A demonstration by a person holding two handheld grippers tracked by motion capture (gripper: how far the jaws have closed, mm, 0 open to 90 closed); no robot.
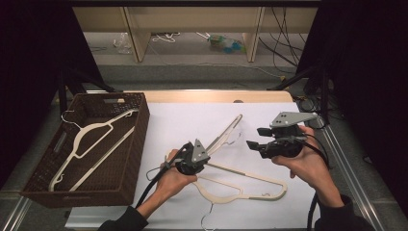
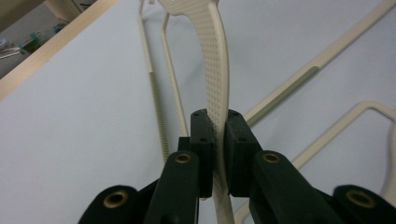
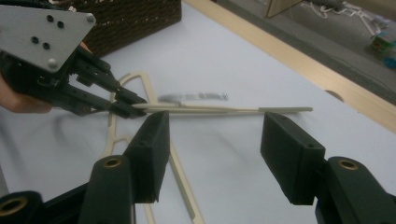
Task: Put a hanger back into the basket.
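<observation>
three cream hangers: one in the brown basket point(image 1: 38, 178) at left, two on the white table point(image 1: 183, 120). left gripper point(image 1: 204, 151), centre frame, jaws clamped on the raised hanger point(image 1: 226, 132), a slim dotted-texture arm tilted up. flat hanger point(image 1: 250, 185) lies lower centre. right gripper point(image 1: 255, 139), jaws apart, nothing between.

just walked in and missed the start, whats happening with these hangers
A person is working with a gripper in each hand at a white table. The left gripper is clamped on the arm of one cream hanger, holding it tilted up off the table. The right gripper is open with nothing in it, raised beside it. A second hanger lies flat on the table, and another hanger sits in the brown basket at the left.
</observation>
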